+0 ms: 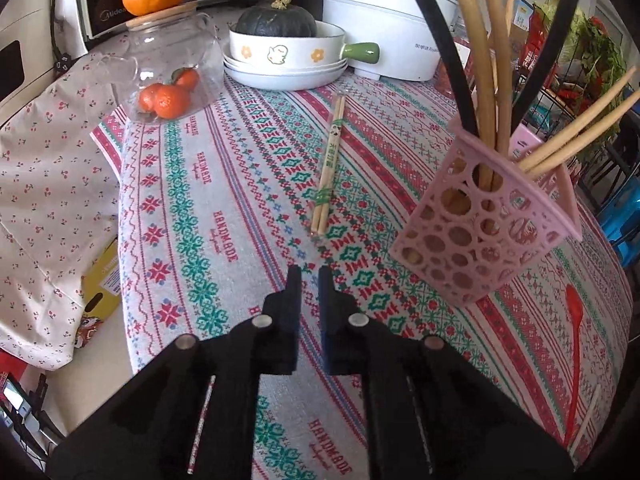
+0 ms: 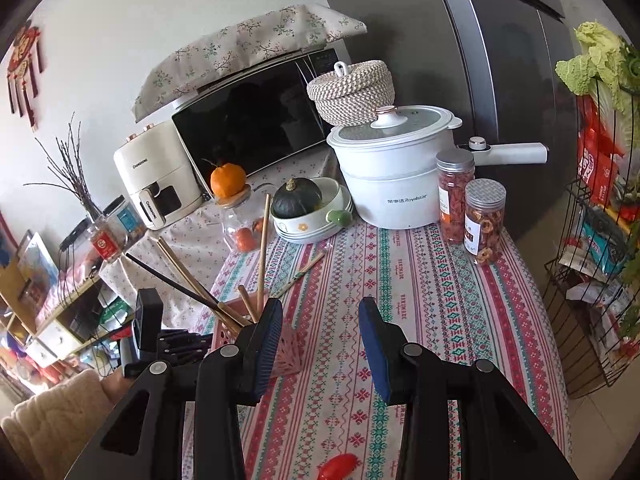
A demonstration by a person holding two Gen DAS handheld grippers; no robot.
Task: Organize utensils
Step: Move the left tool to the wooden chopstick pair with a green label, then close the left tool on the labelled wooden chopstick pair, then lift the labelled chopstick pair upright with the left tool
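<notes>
A pink perforated utensil basket (image 1: 480,224) stands on the patterned tablecloth and holds several wooden chopsticks and black sticks. It also shows in the right wrist view (image 2: 286,350), left of my right gripper. A wrapped pair of chopsticks (image 1: 329,164) lies on the cloth ahead of my left gripper (image 1: 310,270), whose fingers are nearly together and empty. A red spoon (image 1: 574,344) lies right of the basket; its bowl shows in the right wrist view (image 2: 338,465). A striped straw (image 1: 200,424) lies under the left gripper. My right gripper (image 2: 320,308) is open and empty above the cloth.
A glass jar with tangerines (image 1: 172,76), a bowl with a dark squash (image 1: 280,46) and a white electric pot (image 2: 390,172) stand at the back. Two snack jars (image 2: 482,220) stand at the right. A wire rack (image 2: 592,272) is beside the table.
</notes>
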